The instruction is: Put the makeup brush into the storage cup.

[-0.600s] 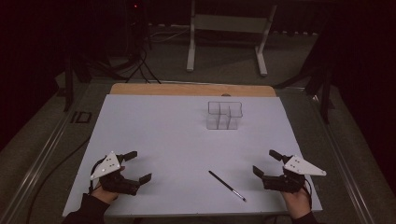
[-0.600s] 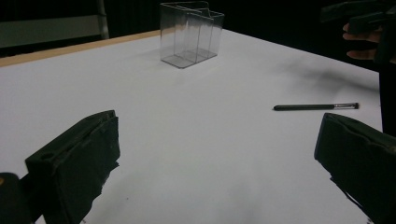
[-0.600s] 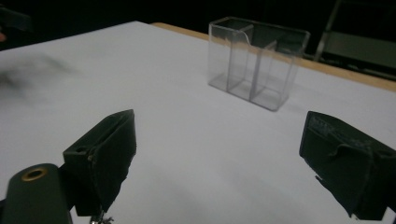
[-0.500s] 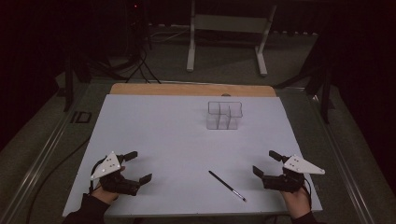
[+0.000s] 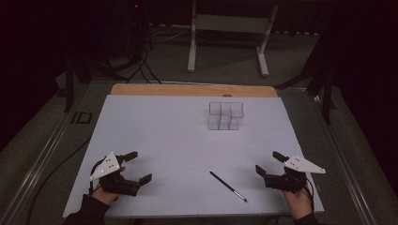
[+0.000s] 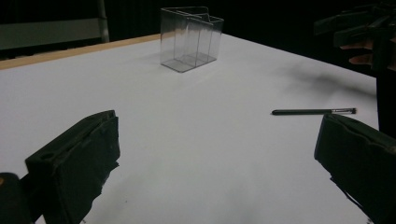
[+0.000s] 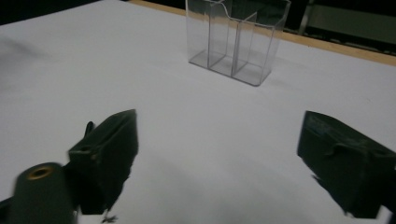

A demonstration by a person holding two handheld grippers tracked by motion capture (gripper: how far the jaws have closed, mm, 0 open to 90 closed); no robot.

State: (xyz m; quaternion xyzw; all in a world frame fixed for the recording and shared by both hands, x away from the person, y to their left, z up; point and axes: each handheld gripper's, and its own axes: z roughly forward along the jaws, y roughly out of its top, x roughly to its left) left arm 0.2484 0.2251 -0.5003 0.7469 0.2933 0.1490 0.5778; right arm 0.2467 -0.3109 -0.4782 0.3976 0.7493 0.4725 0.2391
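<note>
A thin black pen-like stick [image 5: 228, 186] with a metallic end lies on the white table top [image 5: 178, 136], near the front and right of the middle. In the left gripper view the stick [image 6: 313, 111] lies ahead to the right. A clear plastic organizer [image 5: 225, 116] with several compartments stands upright farther back, and its compartments look empty. My left gripper [image 5: 141, 166] rests at the front left, open, with nothing between its jaws [image 6: 217, 126]. My right gripper [image 5: 267, 162] sits at the front right, just right of the stick, open and empty [image 7: 219, 121]. The organizer [image 7: 236, 37] stands straight ahead of it.
A wooden strip [image 5: 192, 89] borders the table's far edge. Behind it stand a white metal frame [image 5: 230, 33] and dark stands with cables on the floor. The other hand's gripper [image 6: 369, 28] shows at the top right of the left gripper view.
</note>
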